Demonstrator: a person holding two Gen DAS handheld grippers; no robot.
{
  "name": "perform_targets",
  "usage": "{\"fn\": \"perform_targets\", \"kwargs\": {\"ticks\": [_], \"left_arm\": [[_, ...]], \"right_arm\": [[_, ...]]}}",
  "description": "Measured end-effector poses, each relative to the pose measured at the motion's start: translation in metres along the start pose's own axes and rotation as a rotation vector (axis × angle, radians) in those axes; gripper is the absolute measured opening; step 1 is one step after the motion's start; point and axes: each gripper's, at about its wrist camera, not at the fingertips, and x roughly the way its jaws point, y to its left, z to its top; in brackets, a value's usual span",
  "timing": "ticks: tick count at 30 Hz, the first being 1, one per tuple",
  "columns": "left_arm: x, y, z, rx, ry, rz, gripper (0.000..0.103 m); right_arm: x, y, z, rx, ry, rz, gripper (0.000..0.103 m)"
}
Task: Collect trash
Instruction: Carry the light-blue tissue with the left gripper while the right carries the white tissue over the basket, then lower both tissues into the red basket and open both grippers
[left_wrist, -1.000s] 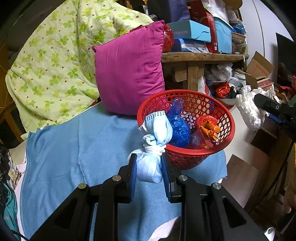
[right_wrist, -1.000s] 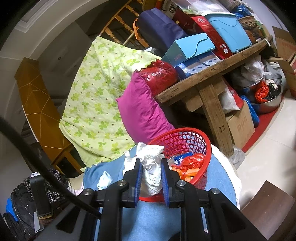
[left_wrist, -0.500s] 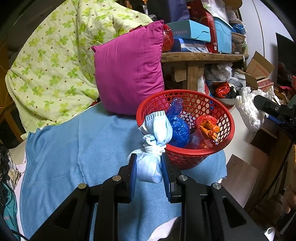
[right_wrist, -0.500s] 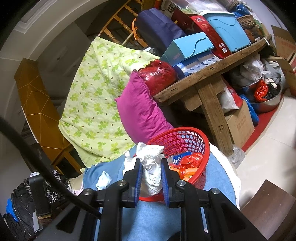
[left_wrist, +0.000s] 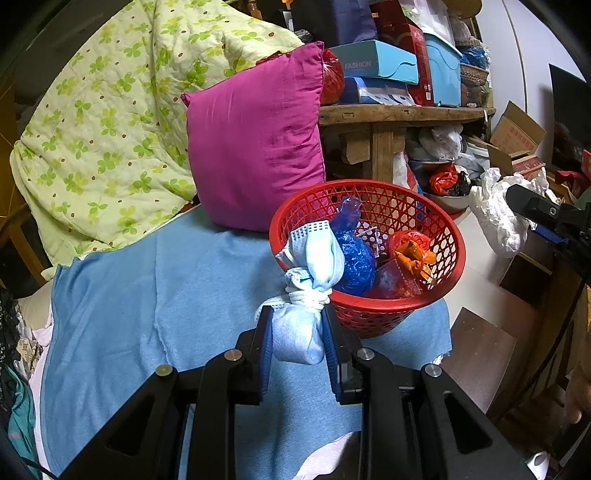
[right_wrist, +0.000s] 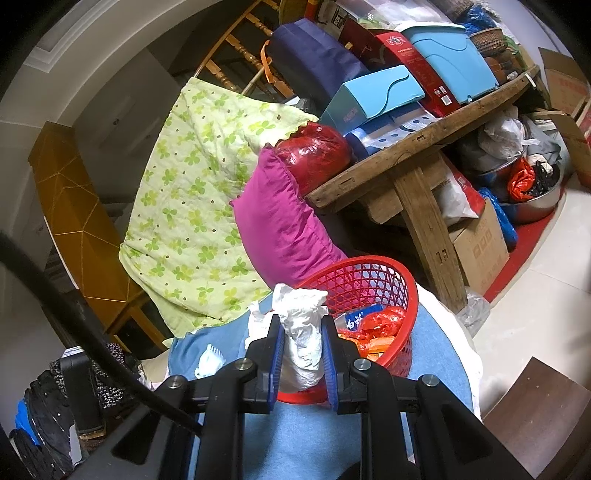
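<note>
Left tongs (left_wrist: 298, 341): clenched on knotted blue face mask (left_wrist: 308, 291), long axis upright, just short of red basket (left_wrist: 400, 312) near rim, basket ahead-right. Right tongs (right_wrist: 302, 356): clenched on white crumpled tissue (right_wrist: 303, 332), basket directly behind. Left nearer rim, judged.

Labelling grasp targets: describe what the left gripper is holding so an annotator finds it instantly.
Start at the red mesh basket on the blue cloth, in front of the magenta pillow. At its near rim, the left gripper pinches a knotted light-blue face mask bundle. It is pale, matte fabric, unlike the glossy blue plastic bag behind it.
</note>
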Motion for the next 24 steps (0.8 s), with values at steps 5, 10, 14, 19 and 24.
{"fn": "perform_targets", "kwargs": {"ticks": [5, 10, 14, 19, 24], "left_arm": [[-0.001, 0.0, 0.0, -0.001, -0.002, -0.001, 0.027], [-0.002, -0.001, 0.0, -0.004, -0.001, 0.0, 0.027], [-0.001, 0.001, 0.001, -0.006, 0.002, -0.002, 0.027], [0.0, 0.003, 0.005, -0.004, 0.0, -0.012, 0.027], [0.0, 0.007, 0.017, -0.004, -0.012, -0.034, 0.027]], "right_arm": [[-0.001, 0.0, 0.001, -0.003, -0.002, 0.005, 0.021], [0.0, 0.0, 0.001, -0.001, 0.003, 0.005, 0.021], [0.001, 0.001, 0.001, -0.003, 0.006, 0.005, 0.021], [0.004, 0.0, 0.002, -0.005, 0.008, 0.001, 0.021], [0.003, 0.0, 0.009, -0.02, -0.006, -0.005, 0.021]]}}
